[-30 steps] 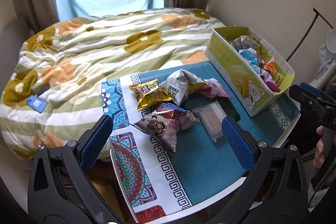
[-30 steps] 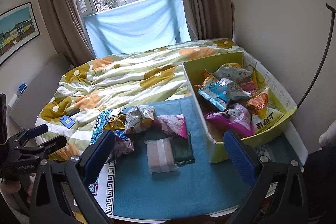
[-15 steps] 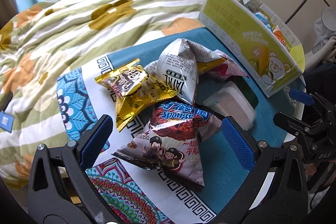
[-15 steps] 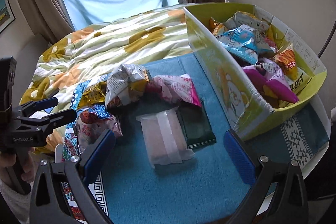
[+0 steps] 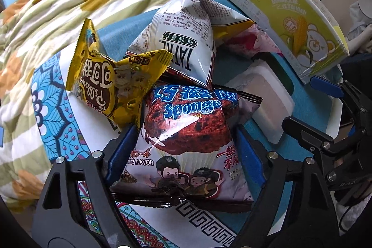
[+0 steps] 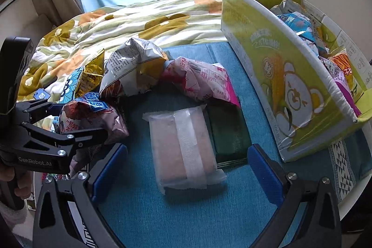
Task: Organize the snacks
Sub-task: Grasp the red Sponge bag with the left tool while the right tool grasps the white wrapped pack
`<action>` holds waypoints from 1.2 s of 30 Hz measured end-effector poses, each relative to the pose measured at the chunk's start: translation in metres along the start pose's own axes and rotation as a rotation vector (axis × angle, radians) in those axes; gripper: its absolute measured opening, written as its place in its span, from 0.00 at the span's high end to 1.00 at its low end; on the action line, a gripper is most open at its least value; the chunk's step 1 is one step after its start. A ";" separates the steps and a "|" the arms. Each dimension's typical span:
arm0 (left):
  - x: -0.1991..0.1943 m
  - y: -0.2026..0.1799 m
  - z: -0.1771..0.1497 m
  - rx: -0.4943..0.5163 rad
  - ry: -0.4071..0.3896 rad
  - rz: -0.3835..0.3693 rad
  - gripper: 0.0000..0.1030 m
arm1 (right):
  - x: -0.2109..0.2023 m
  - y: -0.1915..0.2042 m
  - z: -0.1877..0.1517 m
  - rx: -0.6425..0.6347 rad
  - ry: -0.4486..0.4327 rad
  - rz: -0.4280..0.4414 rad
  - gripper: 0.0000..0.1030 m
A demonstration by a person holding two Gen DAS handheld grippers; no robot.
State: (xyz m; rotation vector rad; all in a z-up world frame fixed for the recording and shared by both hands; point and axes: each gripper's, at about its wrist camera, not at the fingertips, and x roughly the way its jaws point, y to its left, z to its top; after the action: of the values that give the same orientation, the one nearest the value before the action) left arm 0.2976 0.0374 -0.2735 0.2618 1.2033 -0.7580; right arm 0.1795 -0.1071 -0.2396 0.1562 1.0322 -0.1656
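Observation:
A Sponge cake bag (image 5: 186,131) lies on the patterned cloth, between the blue pads of my left gripper (image 5: 186,152). Its jaws are closing and both pads touch the bag's sides. Behind it lie a gold snack bag (image 5: 100,80) and a white bag (image 5: 183,43). My right gripper (image 6: 186,171) hangs open over a clear-wrapped pinkish pack (image 6: 183,145), not touching it. A dark green pack (image 6: 229,131) and a pink bag (image 6: 204,80) lie beside that. The yellow-green box (image 6: 267,62) at the right holds several snacks.
The teal cloth (image 6: 186,213) covers a small white table whose edge runs close at the right. A bed with a flowered quilt (image 6: 139,15) stands behind it, under a window. A hand (image 6: 14,180) holds the left gripper's handle.
Both grippers came down toward the table. The left one's jaws narrowed from wide open onto the Sponge cake bag. The right one stayed open and neared the clear pack.

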 end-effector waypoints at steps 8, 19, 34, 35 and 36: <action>0.001 -0.004 -0.002 0.000 0.005 0.007 0.26 | 0.009 0.007 0.001 -0.068 0.011 0.012 0.00; -0.006 -0.003 -0.015 -0.034 0.025 -0.013 0.32 | 0.014 0.009 0.000 -0.082 0.024 0.015 0.00; -0.028 -0.013 -0.024 0.009 -0.052 -0.032 0.35 | 0.052 0.019 -0.005 -0.204 0.096 -0.013 0.34; -0.030 -0.013 -0.024 0.012 -0.061 -0.031 0.36 | 0.053 0.019 -0.004 -0.210 0.094 -0.018 0.34; -0.032 -0.013 -0.024 0.016 -0.069 -0.033 0.36 | 0.053 0.020 -0.005 -0.215 0.094 -0.022 0.35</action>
State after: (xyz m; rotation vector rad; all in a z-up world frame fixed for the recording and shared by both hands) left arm 0.2661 0.0534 -0.2506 0.2278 1.1389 -0.7995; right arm 0.2067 -0.0900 -0.2869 -0.0434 1.1384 -0.0665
